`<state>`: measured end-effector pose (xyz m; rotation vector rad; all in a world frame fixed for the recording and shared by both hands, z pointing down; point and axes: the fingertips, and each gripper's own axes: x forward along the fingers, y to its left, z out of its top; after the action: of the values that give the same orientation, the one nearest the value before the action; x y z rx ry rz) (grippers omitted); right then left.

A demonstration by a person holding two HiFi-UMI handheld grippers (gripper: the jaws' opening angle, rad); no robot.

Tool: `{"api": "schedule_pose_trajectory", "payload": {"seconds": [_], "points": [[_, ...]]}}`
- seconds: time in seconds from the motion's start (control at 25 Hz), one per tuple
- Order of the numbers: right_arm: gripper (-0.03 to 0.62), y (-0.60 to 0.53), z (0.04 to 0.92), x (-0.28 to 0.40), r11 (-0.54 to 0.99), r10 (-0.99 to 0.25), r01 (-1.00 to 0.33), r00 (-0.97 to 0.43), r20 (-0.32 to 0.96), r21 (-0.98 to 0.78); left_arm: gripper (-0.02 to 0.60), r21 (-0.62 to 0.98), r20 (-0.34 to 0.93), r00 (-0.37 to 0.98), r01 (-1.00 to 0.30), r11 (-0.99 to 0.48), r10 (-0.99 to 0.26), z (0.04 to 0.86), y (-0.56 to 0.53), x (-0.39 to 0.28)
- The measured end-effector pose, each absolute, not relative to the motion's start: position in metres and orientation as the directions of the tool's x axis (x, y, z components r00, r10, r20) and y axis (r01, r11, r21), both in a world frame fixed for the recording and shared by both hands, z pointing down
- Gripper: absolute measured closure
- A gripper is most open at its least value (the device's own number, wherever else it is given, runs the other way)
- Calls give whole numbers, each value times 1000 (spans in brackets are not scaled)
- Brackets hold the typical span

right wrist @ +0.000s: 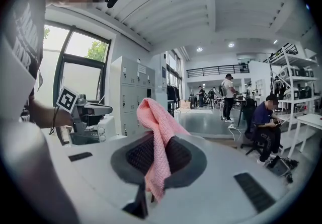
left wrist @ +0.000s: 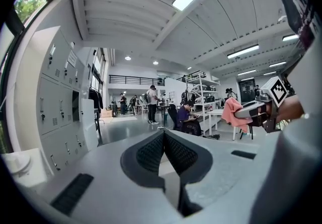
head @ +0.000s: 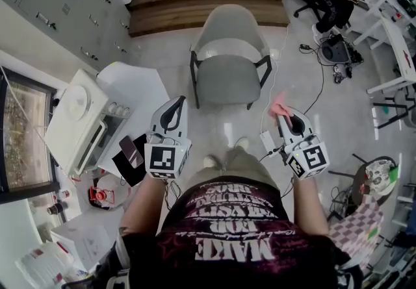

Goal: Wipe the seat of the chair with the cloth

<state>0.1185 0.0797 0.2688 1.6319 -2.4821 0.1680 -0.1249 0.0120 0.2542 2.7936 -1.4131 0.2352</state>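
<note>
1. Head view: the grey chair (head: 227,54) stands on the floor at 12 o'clock from the person, its seat (head: 226,81) facing them. The left tool (head: 176,103) hangs over the floor at about 7 o'clock from the seat, near its front corner. The right tool (head: 284,114) is at about 4 o'clock from the seat, with the pink cloth (head: 278,107) bunched at its tip. The cloth is clear of the chair.
2. Left gripper view: the left tool's jaws are pressed together with the tips meeting, and nothing is caught between them. At 3 o'clock the right tool shows, with the cloth draped off its end.
3. Right gripper view: the right tool's jaws are clamped on the cloth. The cloth rises above the tips, folds over, and trails down toward 6 o'clock. The left tool sits at 9 o'clock, and a seated person (right wrist: 264,122) is at 3 o'clock.
</note>
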Motion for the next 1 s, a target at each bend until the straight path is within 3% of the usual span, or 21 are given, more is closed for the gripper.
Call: {"api": "schedule_pose_trajectory", "payload": {"seconds": [1.0], "points": [[562, -67, 298, 167, 465, -854, -882, -469, 223, -75, 575, -68, 197, 508, -846, -529, -838, 275, -119, -77]]}}
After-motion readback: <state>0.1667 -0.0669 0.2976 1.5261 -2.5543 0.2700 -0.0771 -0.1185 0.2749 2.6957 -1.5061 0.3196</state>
